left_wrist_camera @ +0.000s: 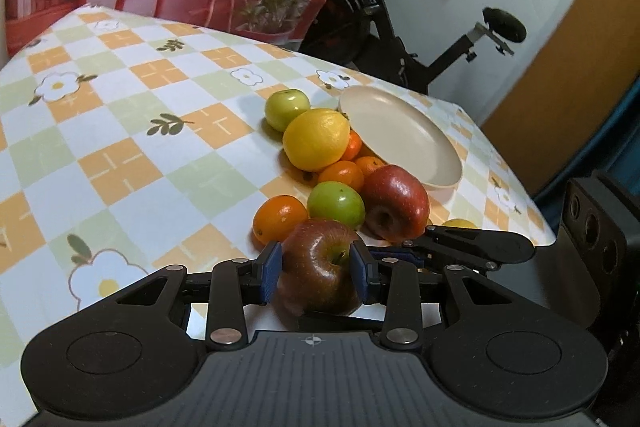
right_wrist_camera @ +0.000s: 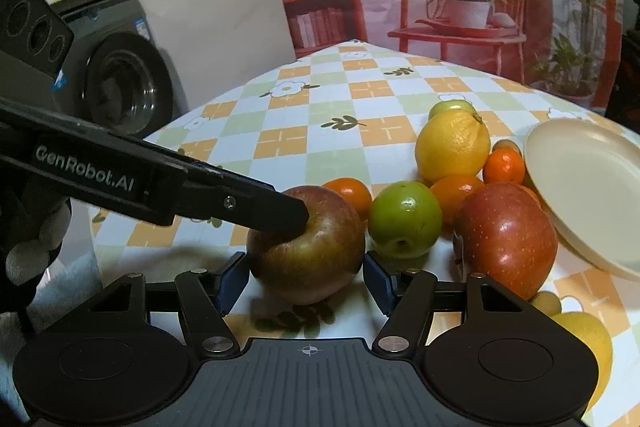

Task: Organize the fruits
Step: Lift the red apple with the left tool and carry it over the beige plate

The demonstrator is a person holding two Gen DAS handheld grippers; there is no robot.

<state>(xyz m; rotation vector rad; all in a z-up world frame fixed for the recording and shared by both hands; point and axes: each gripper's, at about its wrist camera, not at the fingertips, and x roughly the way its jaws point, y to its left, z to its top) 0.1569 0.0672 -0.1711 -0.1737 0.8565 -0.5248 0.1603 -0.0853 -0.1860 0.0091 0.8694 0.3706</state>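
A brownish-red apple [left_wrist_camera: 318, 273] sits near the table's front edge, and my left gripper [left_wrist_camera: 316, 267] is shut on it, blue pads on both sides. In the right wrist view the same apple [right_wrist_camera: 316, 251] lies between the open jaws of my right gripper [right_wrist_camera: 305, 279], whose pads stand just off its sides; the left gripper's finger [right_wrist_camera: 276, 211] presses on its top. Behind it lie a red apple [left_wrist_camera: 396, 203], two green fruits [left_wrist_camera: 337, 203], a lemon [left_wrist_camera: 316, 139] and several oranges [left_wrist_camera: 280, 219]. A beige plate [left_wrist_camera: 436, 163] leans on the pile.
The checked floral tablecloth [left_wrist_camera: 120, 131] covers the table; its right edge [left_wrist_camera: 536, 215] is near the fruit. An exercise bike [left_wrist_camera: 400, 27] stands behind. A washing machine [right_wrist_camera: 128, 83] stands left of the table. Another yellow fruit [right_wrist_camera: 588, 335] lies at the right front.
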